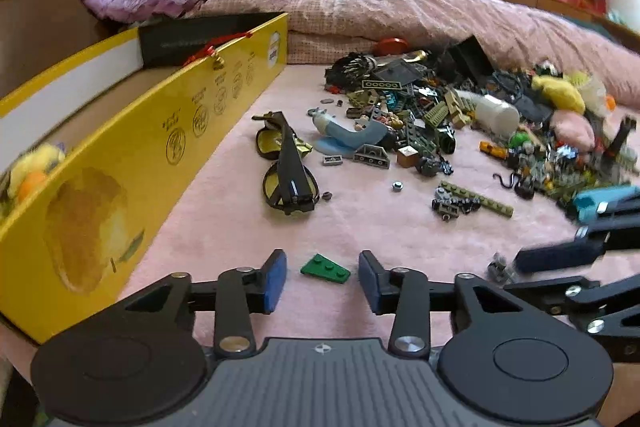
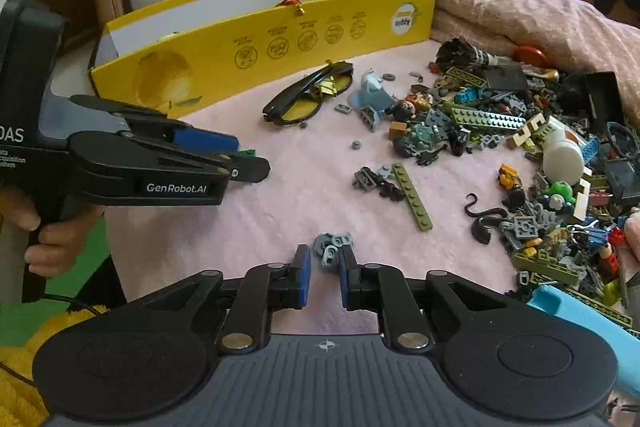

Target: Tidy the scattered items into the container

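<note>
Left tongs (image 1: 322, 277) stand half open over the pink bed cover (image 1: 224, 223) – one flat green plastic wedge brick (image 1: 325, 267) lies loose between the pads, untouched. Right tongs (image 2: 324, 273) are narrowly open – one small grey brick cluster (image 2: 332, 247) sits at the tips; whether the pads grip it I cannot tell. One long yellow cardboard box (image 1: 132, 155) lies at left, one pair of black yellow-lensed sunglasses (image 1: 288, 171) beside it, one big heap of mixed bricks (image 1: 460, 115) at right.

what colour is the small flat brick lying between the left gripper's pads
Green; the flat brick shows best in the left wrist view.
</note>
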A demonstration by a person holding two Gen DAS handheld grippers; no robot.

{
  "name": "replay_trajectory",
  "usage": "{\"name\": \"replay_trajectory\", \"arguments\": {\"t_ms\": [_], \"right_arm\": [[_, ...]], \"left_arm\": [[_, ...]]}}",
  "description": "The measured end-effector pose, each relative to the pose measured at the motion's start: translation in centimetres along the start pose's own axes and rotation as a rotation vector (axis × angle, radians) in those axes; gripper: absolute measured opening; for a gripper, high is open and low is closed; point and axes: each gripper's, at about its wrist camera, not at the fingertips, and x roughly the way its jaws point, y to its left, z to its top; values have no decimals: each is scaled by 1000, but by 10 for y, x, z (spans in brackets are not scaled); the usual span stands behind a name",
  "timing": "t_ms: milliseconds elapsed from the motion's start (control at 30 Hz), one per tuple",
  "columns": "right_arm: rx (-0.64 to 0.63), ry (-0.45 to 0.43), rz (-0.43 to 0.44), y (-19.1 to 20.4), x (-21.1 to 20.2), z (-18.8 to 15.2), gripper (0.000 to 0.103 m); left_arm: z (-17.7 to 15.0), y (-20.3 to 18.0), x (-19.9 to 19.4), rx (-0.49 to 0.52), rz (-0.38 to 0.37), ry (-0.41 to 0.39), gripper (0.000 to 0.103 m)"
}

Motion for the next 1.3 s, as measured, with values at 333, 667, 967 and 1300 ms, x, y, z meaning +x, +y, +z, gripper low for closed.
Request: {"name": "replay_trajectory", "arguments": {"t_ms": [333,667,967,1300], "right_arm": [[-29,8,16,-5,3,2,20],[-125,82,41,-8,-9,8,11],[-91,81,67,-12,6,14,14],[-110,75,59,-12,-2,16,15]], "left_arm": [[0,0,6,86,-32,16,45],[0,-4,7,99,-66,14,28],[1,-2,8,83,-69,14,27],[1,-4,8,66,-56,7,27]]}}
